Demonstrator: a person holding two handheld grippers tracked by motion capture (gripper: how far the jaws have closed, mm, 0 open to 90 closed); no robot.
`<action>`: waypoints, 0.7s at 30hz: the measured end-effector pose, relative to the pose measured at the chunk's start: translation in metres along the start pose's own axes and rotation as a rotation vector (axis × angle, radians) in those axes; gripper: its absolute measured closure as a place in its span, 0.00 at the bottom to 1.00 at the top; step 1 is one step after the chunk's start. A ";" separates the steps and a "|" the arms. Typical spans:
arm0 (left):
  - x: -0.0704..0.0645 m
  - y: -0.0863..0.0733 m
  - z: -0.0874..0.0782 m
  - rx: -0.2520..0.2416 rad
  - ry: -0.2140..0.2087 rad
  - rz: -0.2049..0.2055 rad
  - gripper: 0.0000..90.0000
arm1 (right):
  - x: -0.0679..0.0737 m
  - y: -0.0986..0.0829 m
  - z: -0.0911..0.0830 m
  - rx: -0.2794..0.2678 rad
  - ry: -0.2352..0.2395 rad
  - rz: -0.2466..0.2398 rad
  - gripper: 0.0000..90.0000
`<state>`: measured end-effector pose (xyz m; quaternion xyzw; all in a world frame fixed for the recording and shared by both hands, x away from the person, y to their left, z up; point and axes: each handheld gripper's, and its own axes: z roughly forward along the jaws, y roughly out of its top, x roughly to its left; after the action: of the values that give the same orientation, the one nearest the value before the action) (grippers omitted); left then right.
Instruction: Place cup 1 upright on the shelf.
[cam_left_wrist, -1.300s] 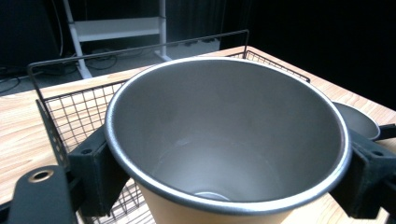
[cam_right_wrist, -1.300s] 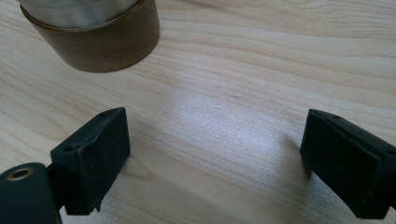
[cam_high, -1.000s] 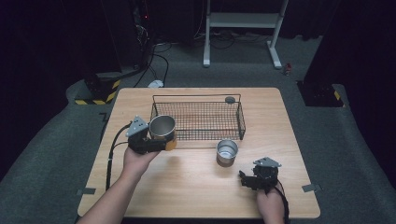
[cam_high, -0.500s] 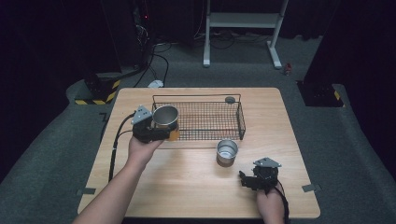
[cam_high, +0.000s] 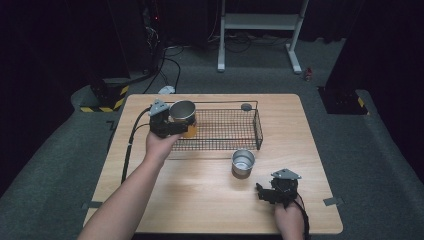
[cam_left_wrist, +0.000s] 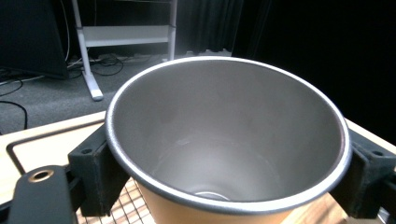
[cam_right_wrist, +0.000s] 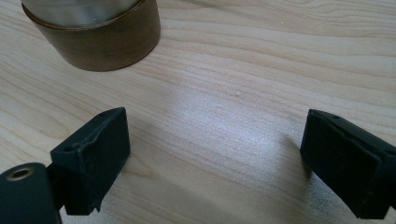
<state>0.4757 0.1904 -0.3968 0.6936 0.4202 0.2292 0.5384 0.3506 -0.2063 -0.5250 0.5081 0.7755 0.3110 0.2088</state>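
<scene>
Over the left end of the wire basket (cam_high: 220, 131), the left tongs (cam_high: 176, 125) are clenched on a metal cup (cam_high: 183, 116) with an orange-tan outer wall. In the earlier high views this cup sat lower and nearer the person, against the basket's near left corner; it has since been carried up and forward, and now hangs just above the basket's left rim. The left gripper view looks straight down into the cup (cam_left_wrist: 229, 140), a black jaw pressed on either side of it just below the lip, with basket mesh showing underneath. The cup looks empty and stands nearly upright. Judging from this, the lift is done and what remains is to carry it a little farther in over the mesh and lower it inside the basket.

Ahead and to the left of the right tongs (cam_high: 265, 192), a second cup (cam_high: 243, 162) stands on the desk (cam_high: 200, 200), just outside the basket's near wall. It has not moved over the last second. The right tongs have not shifted either; they rest low on the desk near the person, released, and in the right gripper view the jaws stand wide apart with only bare wood between them and the base of the second cup (cam_right_wrist: 93, 35) beyond. That cup seems the likely next thing to be picked up.
</scene>
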 end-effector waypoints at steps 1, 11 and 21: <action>0.000 0.001 0.003 0.002 0.003 0.001 0.15 | 0.000 0.000 0.000 0.000 0.000 0.000 0.09; 0.002 0.001 0.021 0.016 0.014 0.002 0.15 | 0.000 0.000 0.000 0.000 0.000 0.000 0.09; 0.009 -0.016 0.041 0.078 0.046 0.015 0.15 | 0.000 0.000 0.000 0.000 0.000 0.000 0.09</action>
<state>0.5071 0.1764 -0.4260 0.7115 0.4359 0.2325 0.4996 0.3506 -0.2063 -0.5251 0.5081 0.7756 0.3110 0.2089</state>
